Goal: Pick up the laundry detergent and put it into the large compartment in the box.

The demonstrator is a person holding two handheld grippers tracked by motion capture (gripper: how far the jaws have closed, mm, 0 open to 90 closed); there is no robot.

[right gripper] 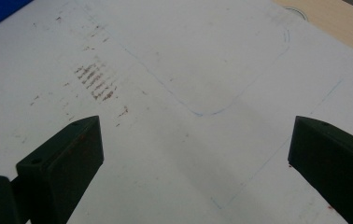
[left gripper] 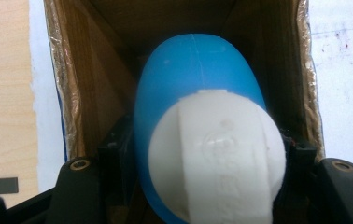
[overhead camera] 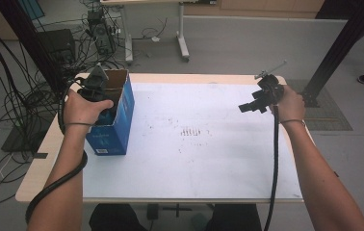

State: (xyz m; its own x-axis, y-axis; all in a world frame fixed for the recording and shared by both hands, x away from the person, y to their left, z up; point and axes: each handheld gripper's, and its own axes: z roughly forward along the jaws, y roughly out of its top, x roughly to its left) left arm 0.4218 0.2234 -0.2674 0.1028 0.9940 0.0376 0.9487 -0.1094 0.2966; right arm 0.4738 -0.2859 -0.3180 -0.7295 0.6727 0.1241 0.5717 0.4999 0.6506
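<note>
A: Item one: blue bottle [left gripper: 193,88] with white flip cap [left gripper: 216,158]. Location?

B: Inside the blue carton [overhead camera: 117,115], at nine o'clock on the counter [overhead camera: 209,159]. Neck up, body down in the brown cardboard interior [left gripper: 95,84].

A: Grip status, left tool [left gripper: 202,163]?

B: Pinching the bottle just under the cap, jaws pressed on either flank. Seen from above at the carton mouth [overhead camera: 96,89], held in the left hand [overhead camera: 84,108].

A: Handling notes?

B: Smooth, glossy plastic; probably slippery, likely light to moderate, fill level impossible to tell. Walls probably give a little under squeeze. Best hold judged at the shoulder or neck below the cap, where the profile narrows; cap itself a poor purchase, possibly hinged. Tight fit against carton walls, so a straight vertical pull advisable.

A: Carton contents otherwise?

B: Nothing else visible; bottom hidden behind the bottle.

A: Item two: right tool [right gripper: 195,154]?

B: Spread wide, nothing between the jaws. Held above the white sheet at three o'clock [overhead camera: 259,101], pointing toward centre. Below it, brown smudges [right gripper: 95,81] and a faint pencilled outline [right gripper: 240,93].
</note>
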